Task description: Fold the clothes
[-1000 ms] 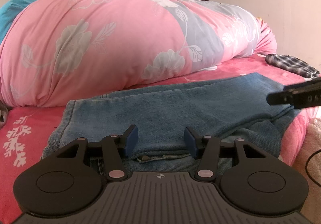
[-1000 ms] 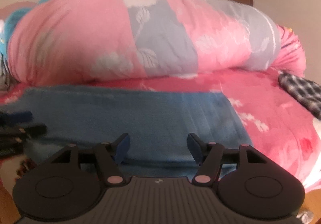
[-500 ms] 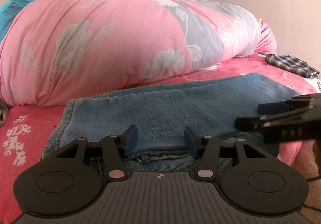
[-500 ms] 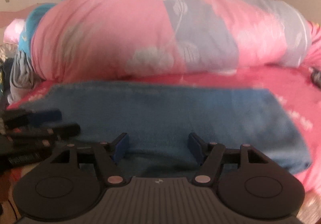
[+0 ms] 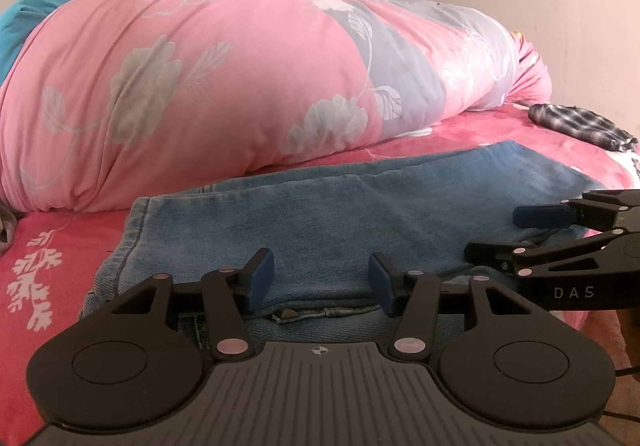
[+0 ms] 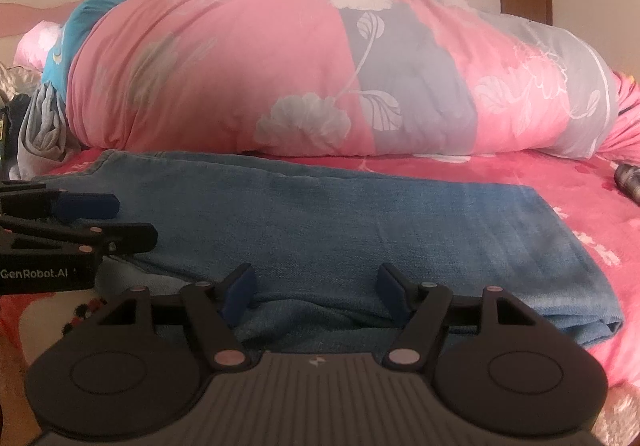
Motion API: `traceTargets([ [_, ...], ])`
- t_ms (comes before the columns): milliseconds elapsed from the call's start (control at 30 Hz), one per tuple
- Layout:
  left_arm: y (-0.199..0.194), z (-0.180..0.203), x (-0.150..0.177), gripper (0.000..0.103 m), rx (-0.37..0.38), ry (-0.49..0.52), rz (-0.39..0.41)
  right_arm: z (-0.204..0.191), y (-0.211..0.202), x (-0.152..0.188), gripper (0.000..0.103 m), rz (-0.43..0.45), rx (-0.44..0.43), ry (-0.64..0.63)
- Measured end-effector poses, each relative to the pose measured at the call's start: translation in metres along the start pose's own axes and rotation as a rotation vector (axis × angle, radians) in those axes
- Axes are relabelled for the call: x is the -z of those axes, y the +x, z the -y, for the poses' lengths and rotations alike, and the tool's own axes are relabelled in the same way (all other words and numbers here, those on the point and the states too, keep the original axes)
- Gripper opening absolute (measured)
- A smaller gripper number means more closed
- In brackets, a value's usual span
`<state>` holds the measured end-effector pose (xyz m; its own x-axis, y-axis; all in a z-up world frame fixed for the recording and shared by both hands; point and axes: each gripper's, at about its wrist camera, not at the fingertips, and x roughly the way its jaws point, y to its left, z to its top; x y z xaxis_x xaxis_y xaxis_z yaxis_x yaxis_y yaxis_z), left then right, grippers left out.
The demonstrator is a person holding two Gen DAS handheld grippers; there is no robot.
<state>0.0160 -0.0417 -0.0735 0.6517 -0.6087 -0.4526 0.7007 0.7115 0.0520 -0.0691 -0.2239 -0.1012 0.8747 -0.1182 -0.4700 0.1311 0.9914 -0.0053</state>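
Denim jeans (image 5: pixel 360 206) lying flat on bed (image 5: pixel 60 242), in front of pink quilt (image 5: pixel 180 86). We are positioning left gripper (image 5: pixel 320 280) and right gripper (image 6: pixel 314 288), both apart, jeans' near edge between pads, unpinched. Next: clamping both, lifting together toward quilt.

Blue denim jeans (image 5: pixel 360 214), pink/grey floral quilt (image 5: pixel 208 86), red floral sheet (image 5: pixel 44 246), b/w plaid cloth (image 5: pixel 580 124).

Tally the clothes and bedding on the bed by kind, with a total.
Blue jeans: 1
Plaid garment: 1
Grey garment: 1
Pink floral quilt: 1
Teal bedding: 1
Total: 5
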Motion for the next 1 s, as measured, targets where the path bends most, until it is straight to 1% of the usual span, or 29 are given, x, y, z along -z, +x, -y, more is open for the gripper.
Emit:
traceTargets([
  [367,-0.004,0.001,-0.001,0.053,-0.005,0.010,-0.019,0.004,0.003,-0.002,0.072,-0.014,-0.020,0.014],
  [467,-0.008,0.002,-0.002,0.053,-0.017,0.009,-0.025,0.004,0.003,-0.002,0.073,-0.015,-0.023,0.018],
  [600,-0.014,0.003,-0.007,0.057,-0.026,-0.004,-0.045,0.006,0.003,-0.002,0.073,-0.018,-0.030,0.022],
  [667,-0.018,0.004,-0.008,0.058,-0.034,-0.003,-0.050,0.006,0.003,-0.002,0.073,-0.017,-0.035,0.024],
  [833,-0.027,0.010,-0.012,0.058,-0.073,0.003,-0.055,0.007,0.002,0.002,0.074,0.003,-0.042,0.035],
  [1000,-0.045,0.018,-0.024,0.059,-0.118,-0.011,-0.020,0.010,0.000,0.004,0.075,0.016,-0.060,0.042],
])
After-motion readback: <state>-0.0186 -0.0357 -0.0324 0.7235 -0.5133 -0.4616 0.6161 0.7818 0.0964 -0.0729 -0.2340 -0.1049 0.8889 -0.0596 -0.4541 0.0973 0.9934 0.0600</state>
